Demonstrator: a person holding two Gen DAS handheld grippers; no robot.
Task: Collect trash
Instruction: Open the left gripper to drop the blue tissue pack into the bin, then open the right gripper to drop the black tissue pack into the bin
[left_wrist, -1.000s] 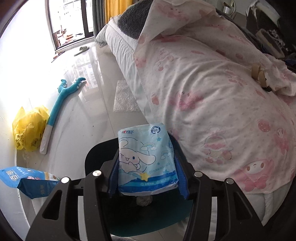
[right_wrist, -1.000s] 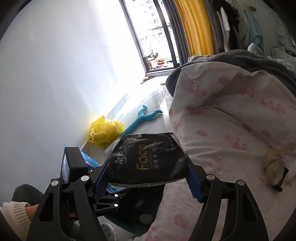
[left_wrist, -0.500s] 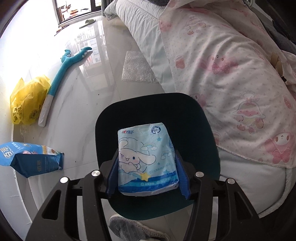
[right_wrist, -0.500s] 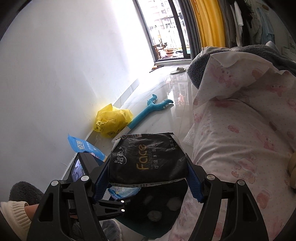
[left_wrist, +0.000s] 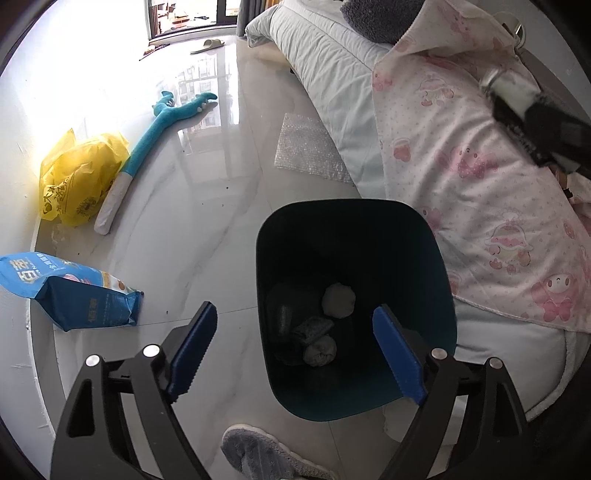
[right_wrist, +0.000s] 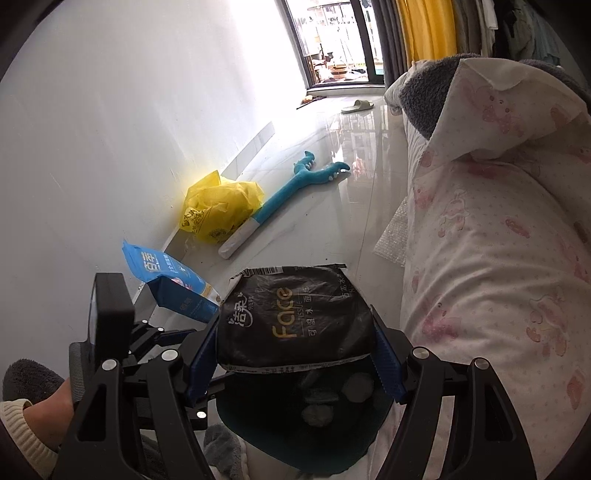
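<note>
The dark bin (left_wrist: 354, 221) stands on the glossy white floor (left_wrist: 207, 206) against the bed (left_wrist: 480, 177), crumpled trash inside. Above it the left gripper (left_wrist: 295, 354) has its jaws opening with nothing between them, while the right gripper (right_wrist: 295, 354) has its jaws clamped on a black tissue pack (right_wrist: 291, 321). Beyond the bin, by the wall, lie a blue bag (left_wrist: 70, 291), a yellow bag (left_wrist: 77, 177) and a teal plush toy (left_wrist: 155, 133).

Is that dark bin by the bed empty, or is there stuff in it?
Not empty. The bin stands upright with crumpled grey wads lying at its bottom, far below the rim.
</note>
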